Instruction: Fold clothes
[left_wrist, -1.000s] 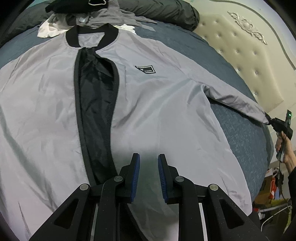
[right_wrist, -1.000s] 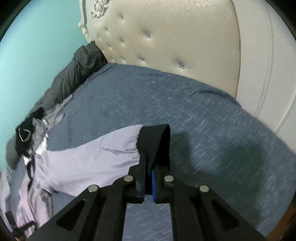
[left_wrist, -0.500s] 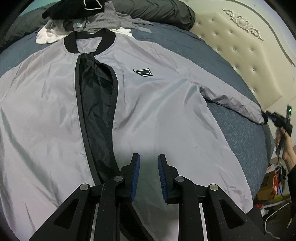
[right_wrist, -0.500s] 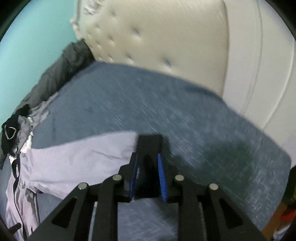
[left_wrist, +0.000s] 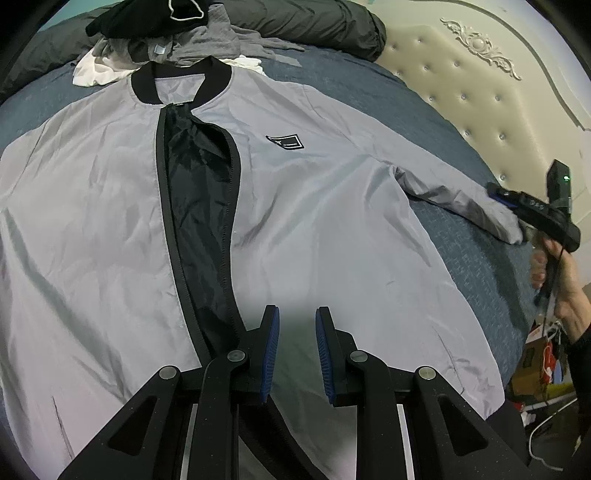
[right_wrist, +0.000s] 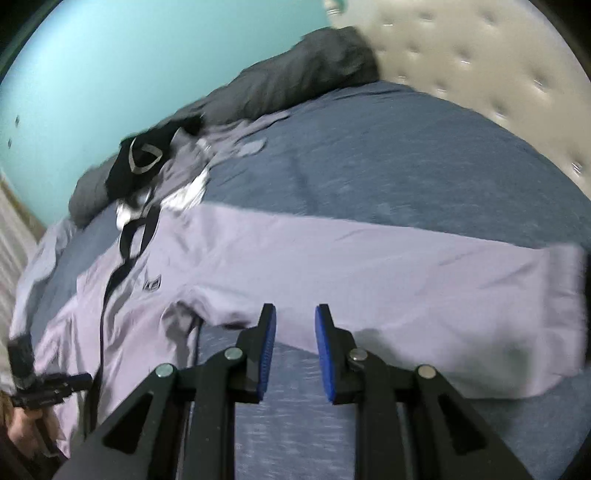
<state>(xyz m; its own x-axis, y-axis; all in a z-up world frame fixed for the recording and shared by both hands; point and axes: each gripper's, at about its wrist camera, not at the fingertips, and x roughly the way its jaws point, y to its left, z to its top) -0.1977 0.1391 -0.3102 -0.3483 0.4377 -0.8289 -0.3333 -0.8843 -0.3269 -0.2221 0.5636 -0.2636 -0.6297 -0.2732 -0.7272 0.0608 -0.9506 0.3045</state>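
Tools first: the left tool (left_wrist: 297, 350) is hovering over the jacket's (left_wrist: 314, 229) lower front, its jaws standing narrowly apart with nothing between them, just right of the open zipper (left_wrist: 199, 236). The right tool (right_wrist: 294, 350) is hanging above the lower edge of the outstretched sleeve (right_wrist: 388, 280), its blue pads parted by a narrow gap and gripping nothing; bare bed (right_wrist: 388, 158) is showing under them. In the left view that same tool is sitting by the sleeve's cuff end, held in a hand (left_wrist: 554, 273) at the bed's right edge.

One grey jacket is lying face up and spread flat across the blue bed, collar (left_wrist: 181, 83) pointing away, front parted to show black lining. Its right sleeve is stretching out flat toward the bed's edge; the other sleeve is running out of frame on the left. Open blue cover is lying beyond the sleeve up to the tufted headboard (left_wrist: 491, 92), giving free room on that side.

Beyond the collar, one heap of clothes (left_wrist: 155, 40) is sitting, with at least a black, a grey and a white piece in it, touching or just beside the collar. One dark pillow (left_wrist: 306, 26) is lying behind the heap.
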